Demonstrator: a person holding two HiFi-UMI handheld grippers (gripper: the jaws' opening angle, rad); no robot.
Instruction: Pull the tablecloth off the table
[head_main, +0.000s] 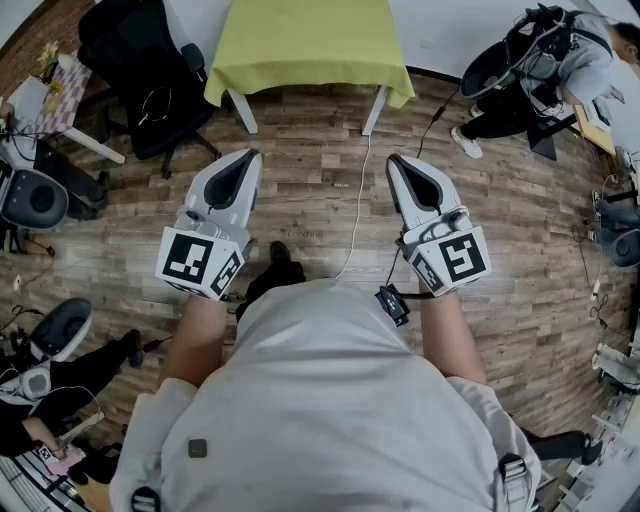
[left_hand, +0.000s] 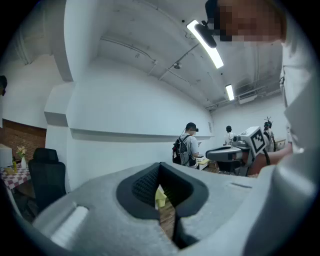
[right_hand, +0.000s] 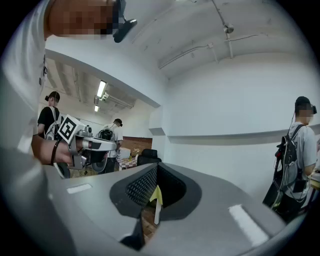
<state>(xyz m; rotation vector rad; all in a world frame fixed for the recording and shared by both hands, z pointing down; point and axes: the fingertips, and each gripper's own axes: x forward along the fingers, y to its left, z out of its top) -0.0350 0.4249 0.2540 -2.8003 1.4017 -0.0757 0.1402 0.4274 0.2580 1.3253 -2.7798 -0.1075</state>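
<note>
A yellow-green tablecloth (head_main: 305, 45) covers a white-legged table (head_main: 243, 110) at the top middle of the head view. Both grippers hover over the wood floor short of the table, pointing at it and apart from the cloth. My left gripper (head_main: 245, 160) is shut with nothing in it. My right gripper (head_main: 398, 162) is likewise shut and empty. In the left gripper view the jaws (left_hand: 160, 167) meet, with a sliver of the tablecloth (left_hand: 160, 196) showing far beyond them. In the right gripper view the gripper (right_hand: 157, 167) frames the same cloth (right_hand: 156, 195).
A black office chair (head_main: 150, 60) stands left of the table, and a small checked-cloth table (head_main: 50, 95) lies further left. A white cable (head_main: 360, 200) runs across the floor between the grippers. A person (head_main: 560, 60) sits at the top right; gear and cables line both sides.
</note>
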